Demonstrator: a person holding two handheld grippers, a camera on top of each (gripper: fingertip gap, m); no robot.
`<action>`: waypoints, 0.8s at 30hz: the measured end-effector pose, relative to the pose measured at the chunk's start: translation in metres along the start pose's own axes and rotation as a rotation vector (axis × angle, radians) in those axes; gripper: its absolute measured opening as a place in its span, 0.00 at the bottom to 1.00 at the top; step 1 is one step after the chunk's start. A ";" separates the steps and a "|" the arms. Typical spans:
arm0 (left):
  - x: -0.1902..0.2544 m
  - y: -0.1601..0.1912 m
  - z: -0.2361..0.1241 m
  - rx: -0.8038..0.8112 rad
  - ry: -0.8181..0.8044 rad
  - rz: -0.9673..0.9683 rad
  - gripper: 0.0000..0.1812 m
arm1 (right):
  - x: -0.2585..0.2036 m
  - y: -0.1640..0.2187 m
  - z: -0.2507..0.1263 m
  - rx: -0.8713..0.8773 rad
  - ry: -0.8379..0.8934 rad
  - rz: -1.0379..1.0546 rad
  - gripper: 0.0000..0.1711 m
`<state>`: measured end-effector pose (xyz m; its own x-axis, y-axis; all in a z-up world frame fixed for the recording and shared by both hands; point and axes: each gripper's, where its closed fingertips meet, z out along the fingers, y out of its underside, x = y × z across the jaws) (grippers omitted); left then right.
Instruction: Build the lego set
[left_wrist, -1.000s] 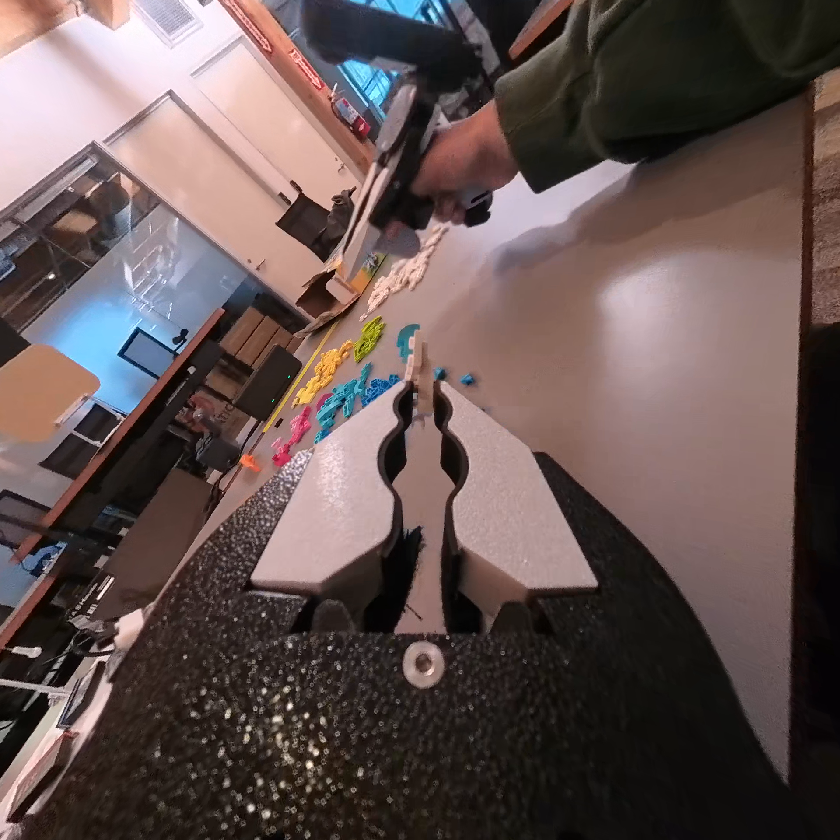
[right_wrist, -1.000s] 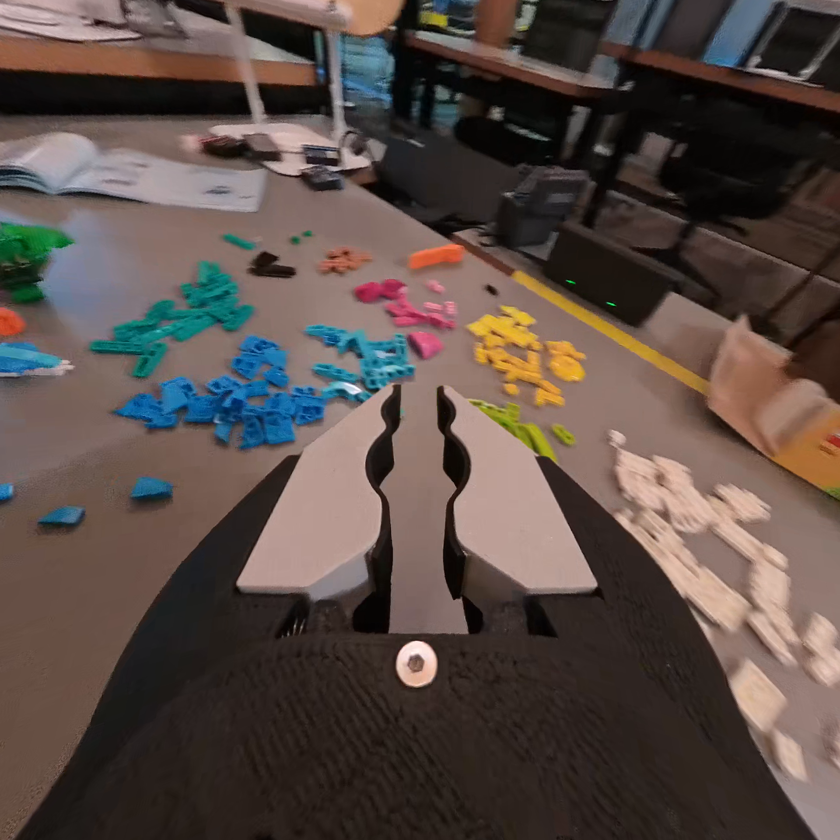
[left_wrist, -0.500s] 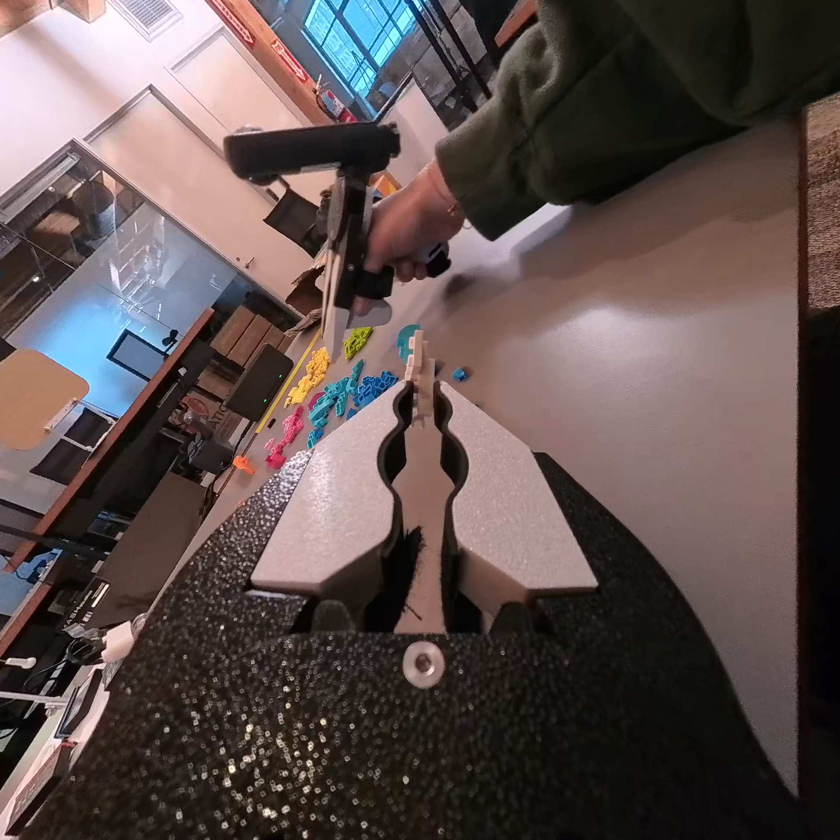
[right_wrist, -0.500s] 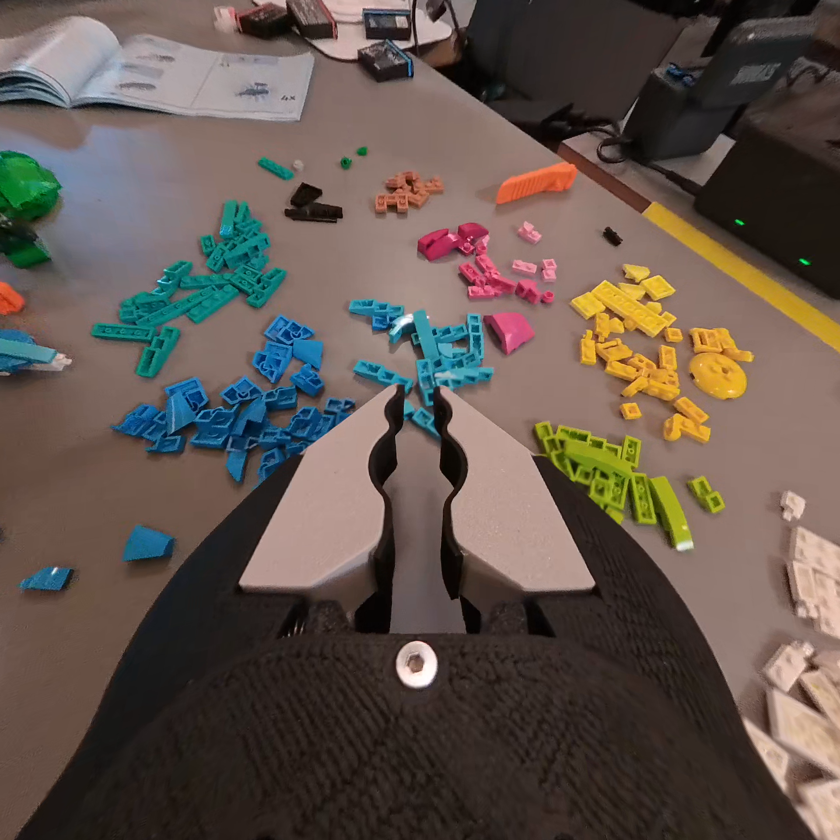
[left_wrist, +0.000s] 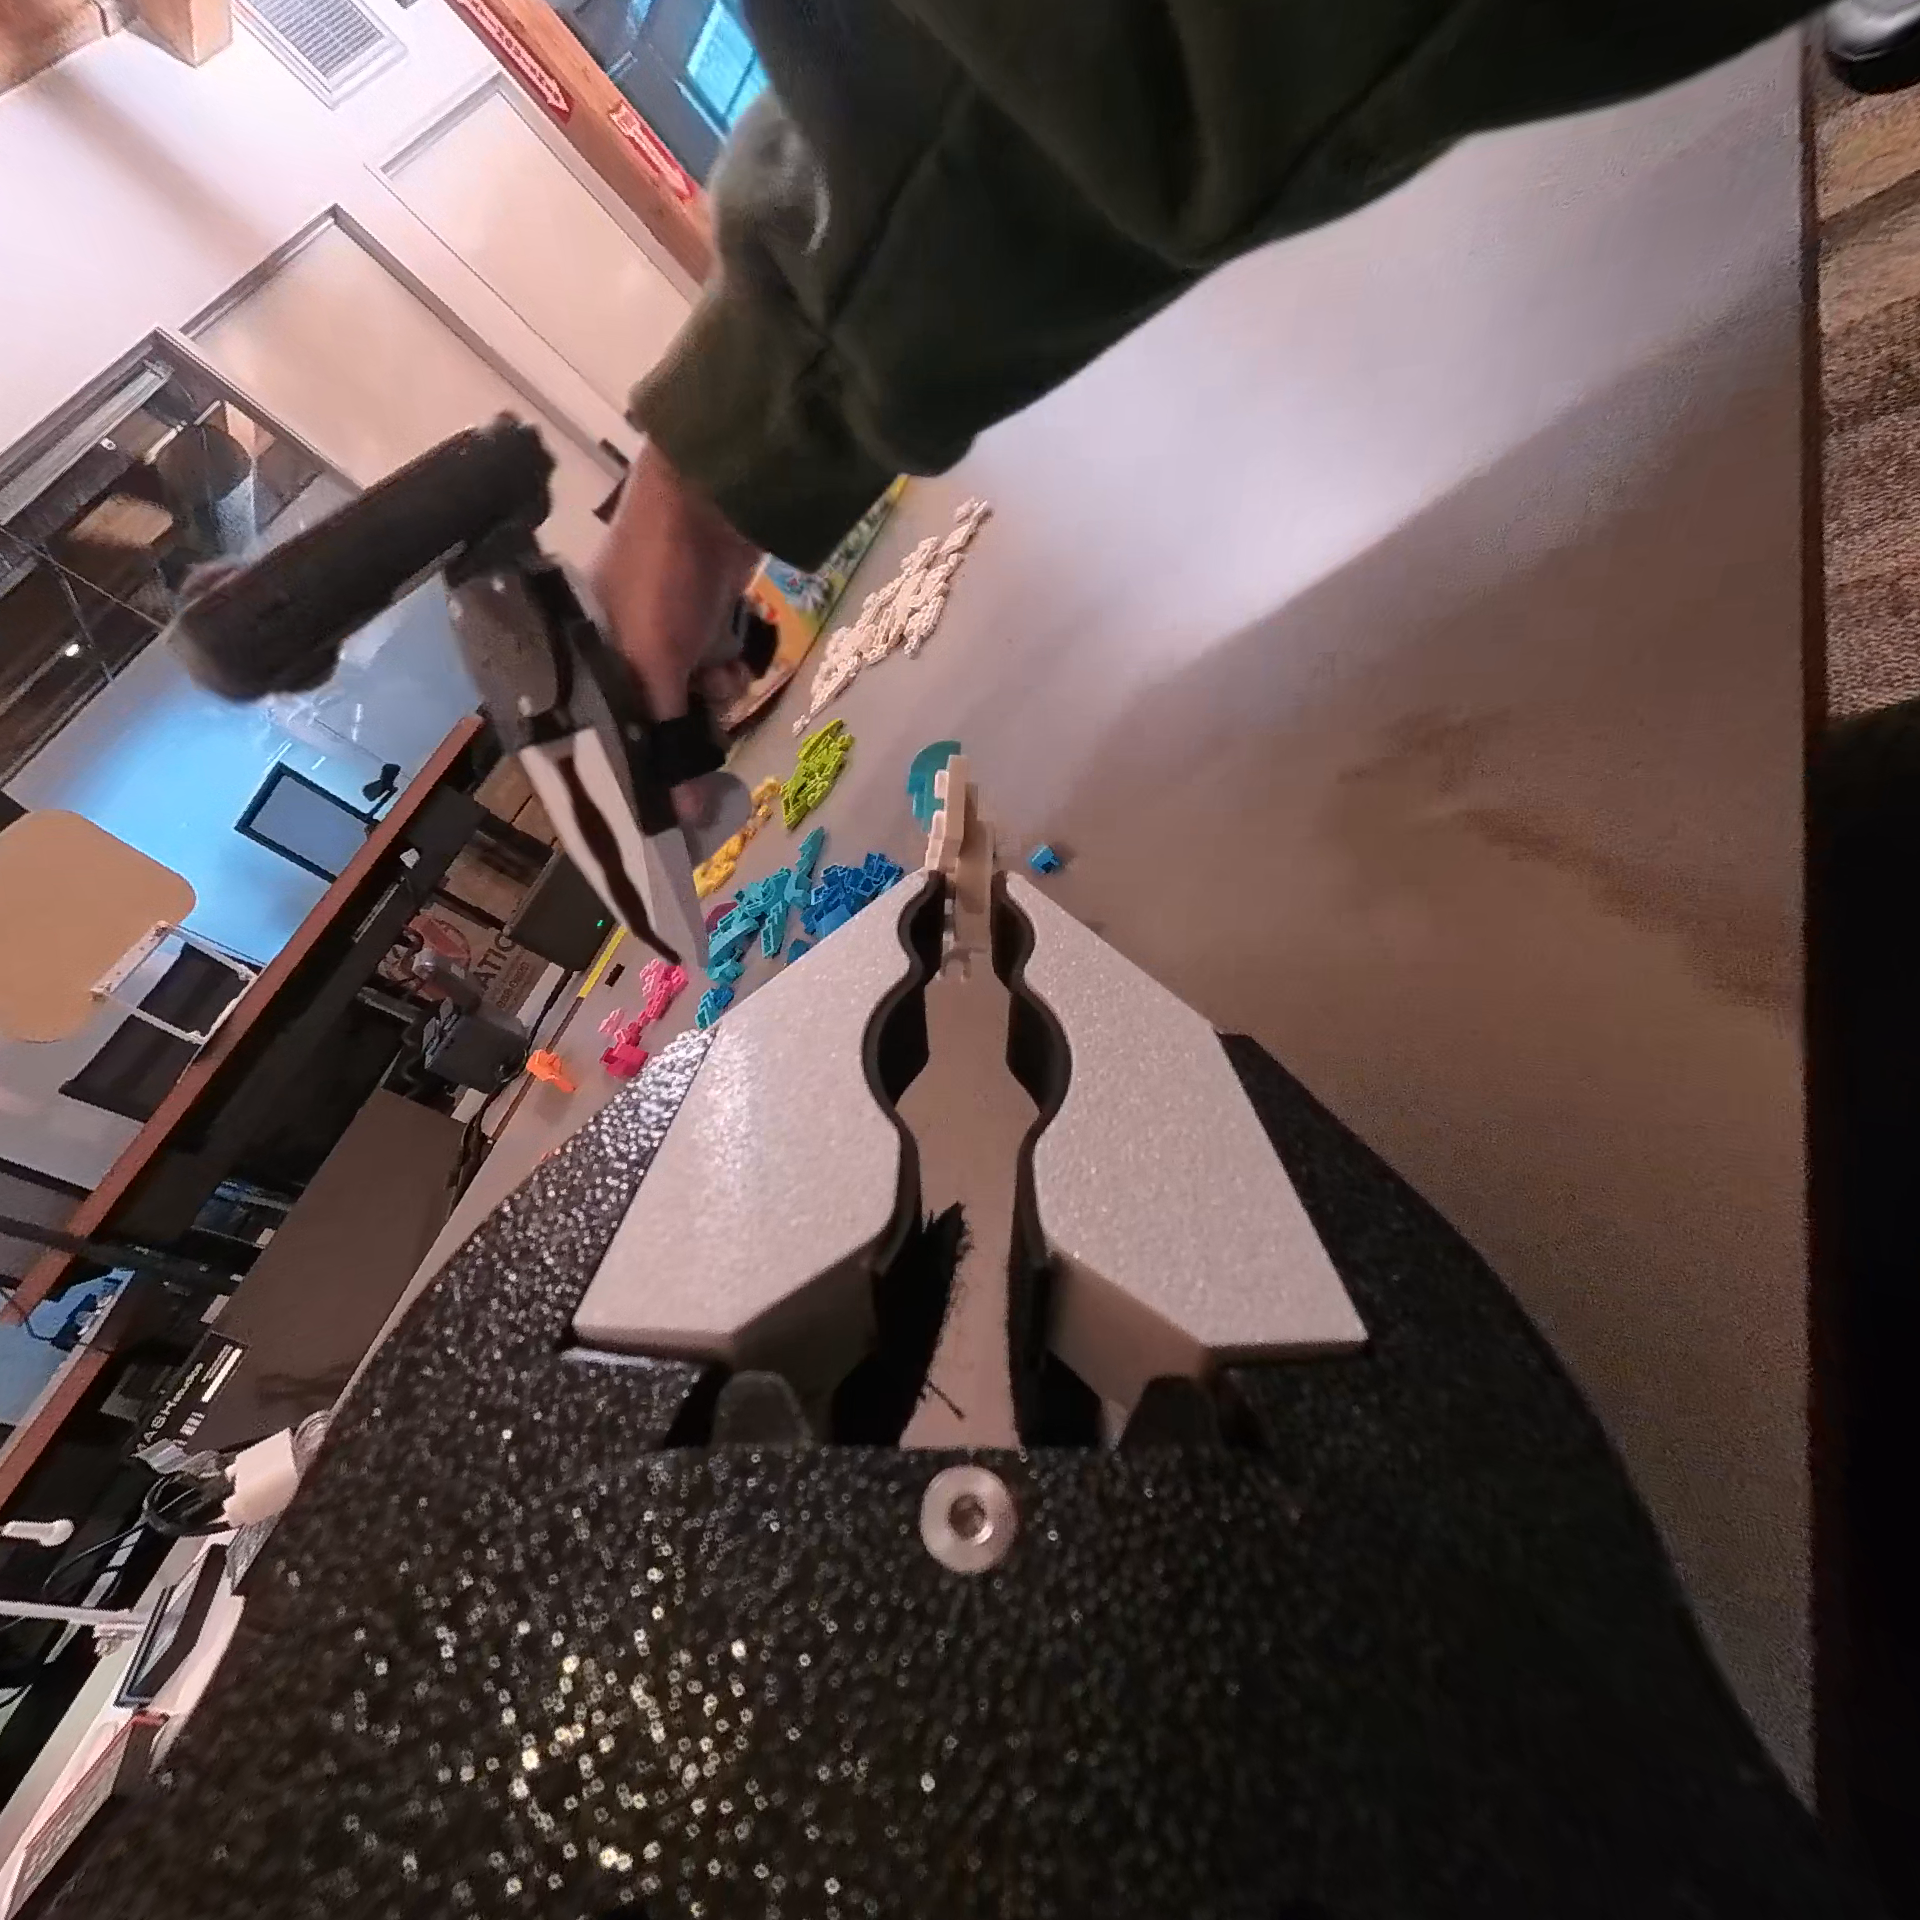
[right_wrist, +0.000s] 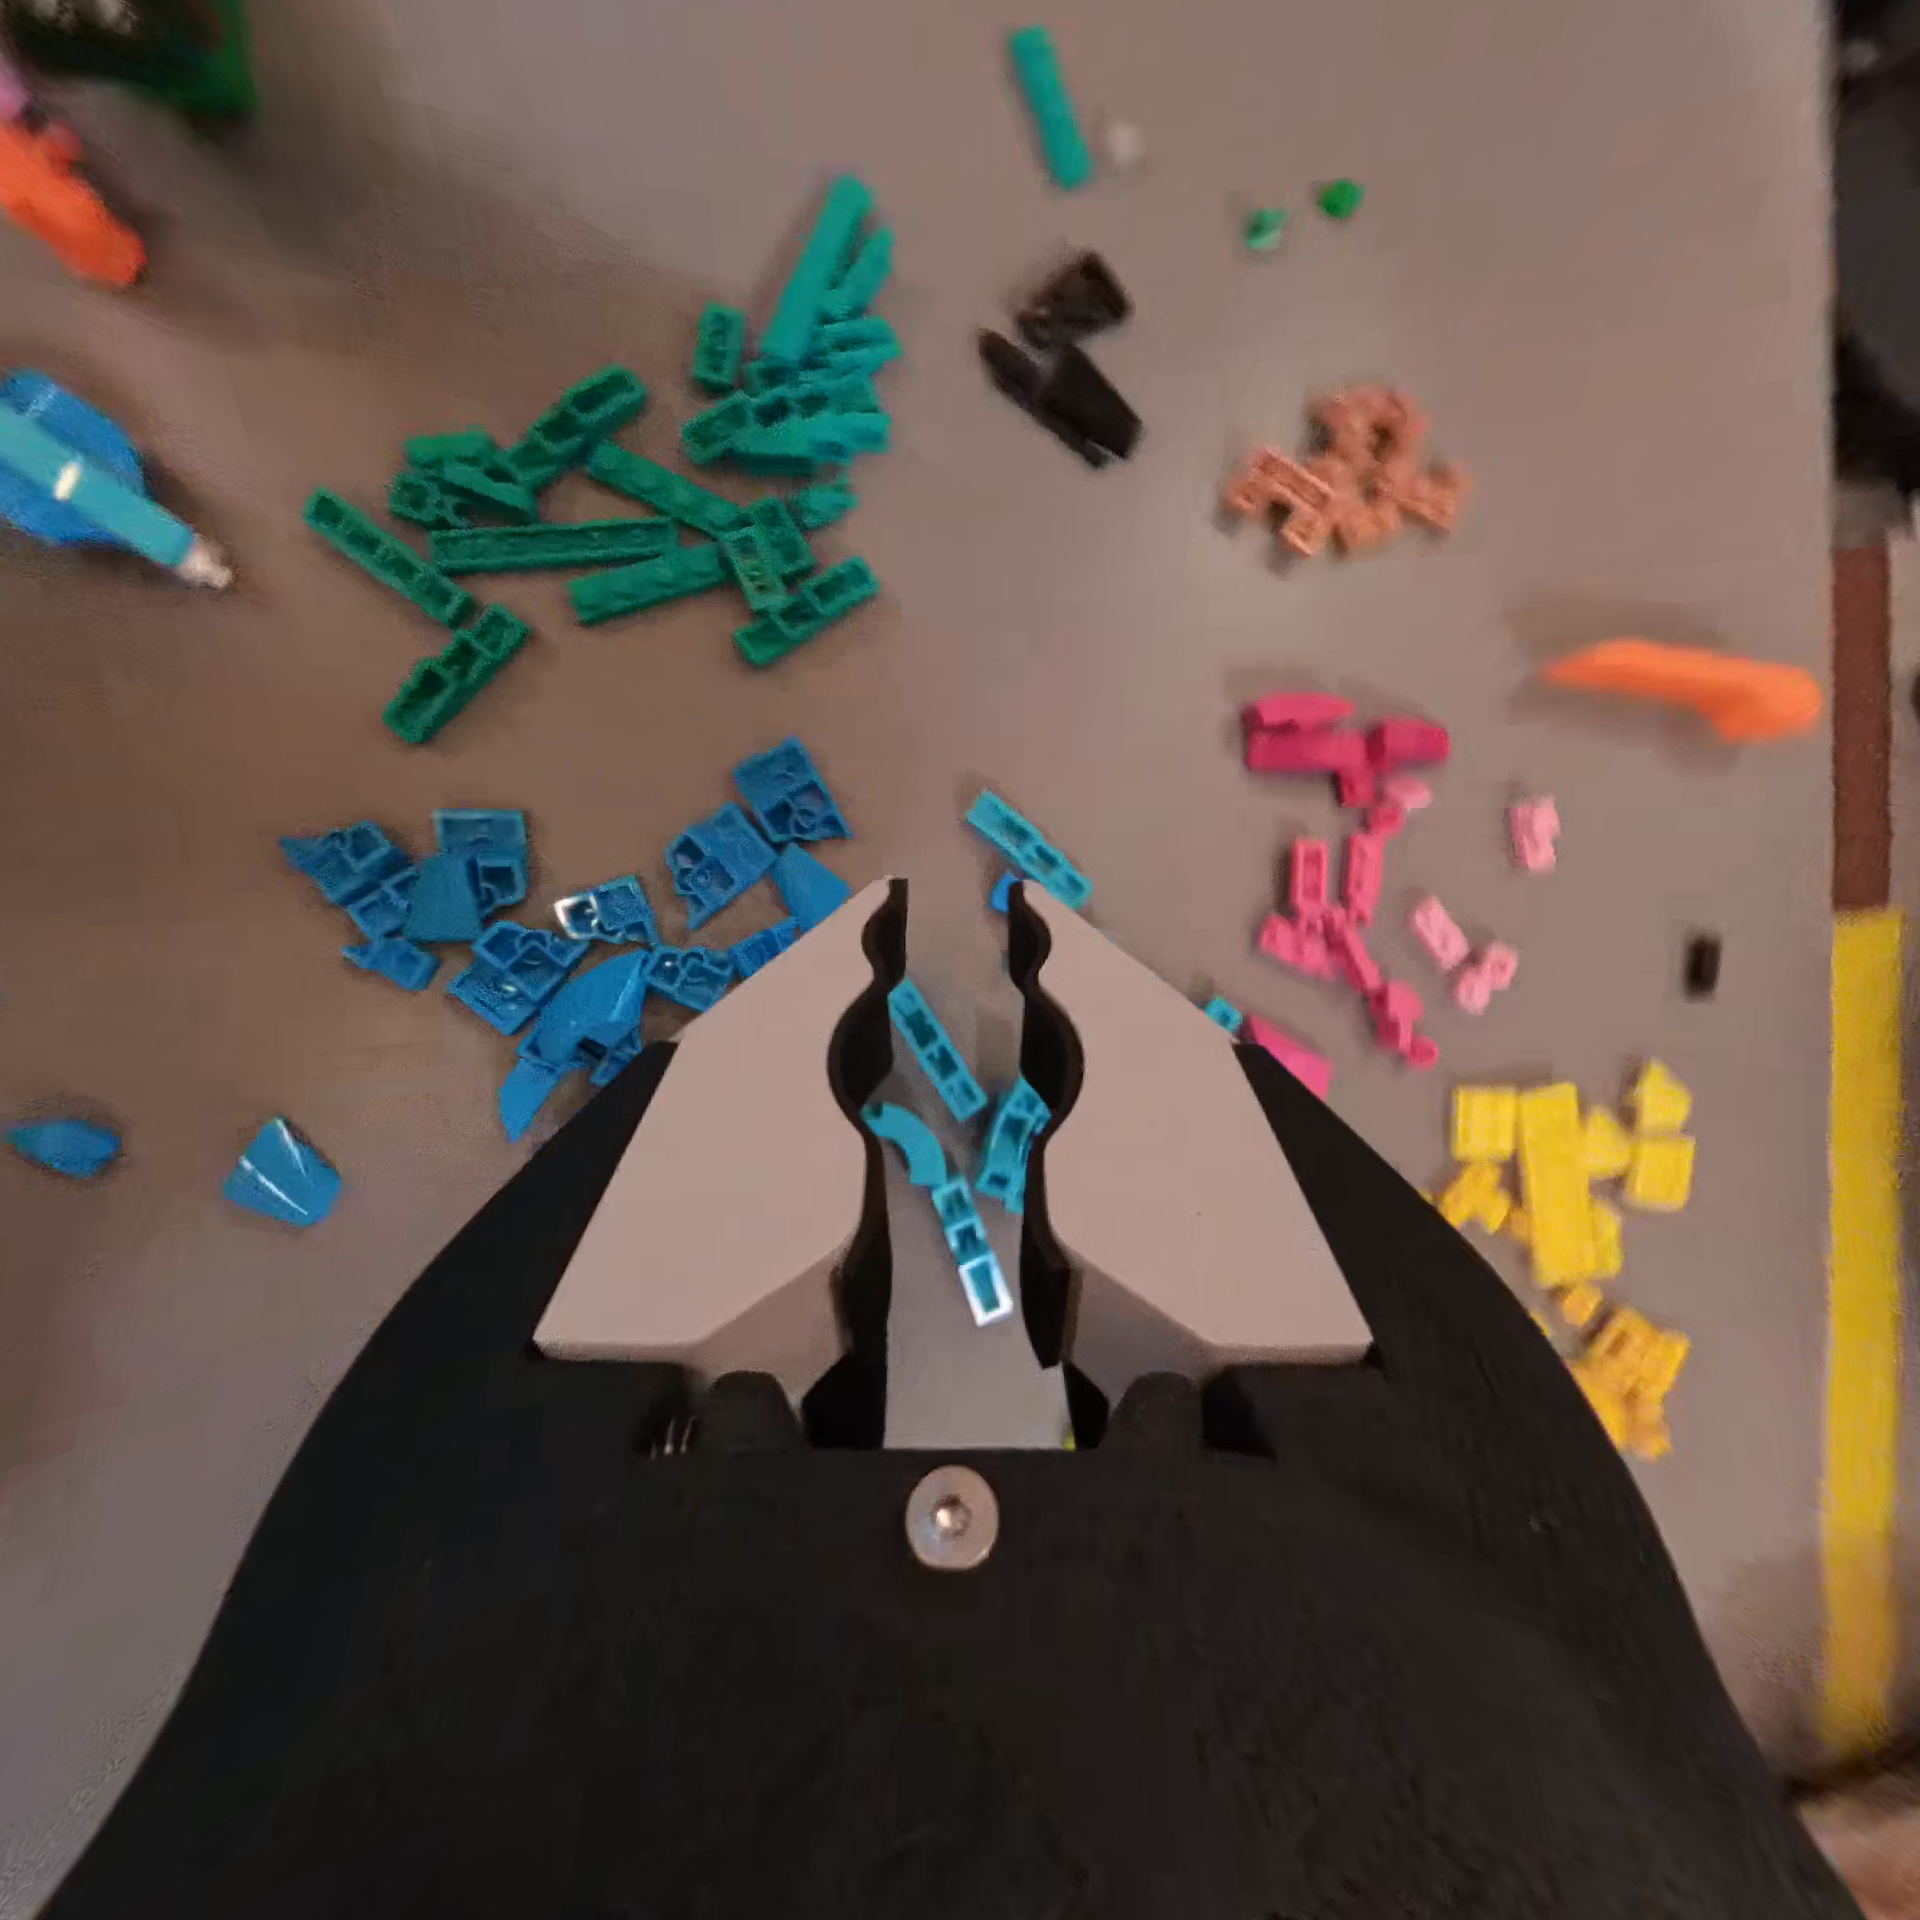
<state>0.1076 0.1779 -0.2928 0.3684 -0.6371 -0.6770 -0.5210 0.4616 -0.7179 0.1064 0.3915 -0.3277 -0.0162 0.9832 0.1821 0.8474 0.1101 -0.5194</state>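
Note:
My left gripper (left_wrist: 964, 883) is shut on a small white lego assembly (left_wrist: 961, 821) that sticks out past its tips, held above the grey table (left_wrist: 1351, 727). My right gripper (right_wrist: 956, 894) is open by a narrow gap and empty. It points steeply down over the light-blue pieces (right_wrist: 940, 1049), several of which show between its fingers. In the left wrist view the right gripper (left_wrist: 623, 862) is in a hand with a green sleeve (left_wrist: 935, 260), its tips just above the coloured piles.
Sorted piles lie around the right gripper: teal (right_wrist: 644, 520), dark blue (right_wrist: 582, 935), pink (right_wrist: 1351, 831), yellow (right_wrist: 1558, 1195), salmon (right_wrist: 1351, 478), black (right_wrist: 1060, 364). An orange separator (right_wrist: 1694, 691) lies near the table edge (right_wrist: 1860, 727). A blue partial build (right_wrist: 73, 478) is at left. White pieces (left_wrist: 894, 613) lie farther off.
My right gripper swung from near the white pile over to the light-blue pile and tipped down close over it. My left gripper stayed nearly still with the white assembly.

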 end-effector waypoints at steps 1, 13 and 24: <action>0.000 0.000 0.000 0.000 0.001 0.001 0.03 | -0.002 -0.001 0.004 -0.049 -0.019 -0.075 0.11; 0.003 -0.002 0.000 0.009 0.014 0.011 0.03 | 0.016 0.009 0.030 -0.458 -0.116 -0.345 0.11; 0.005 0.000 0.001 0.002 0.022 0.019 0.03 | -0.019 -0.030 -0.014 -0.007 -0.088 -0.075 0.04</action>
<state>0.1104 0.1748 -0.2963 0.3410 -0.6419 -0.6868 -0.5260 0.4752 -0.7054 0.0884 0.3672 -0.3042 -0.1258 0.9813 0.1455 0.8457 0.1828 -0.5014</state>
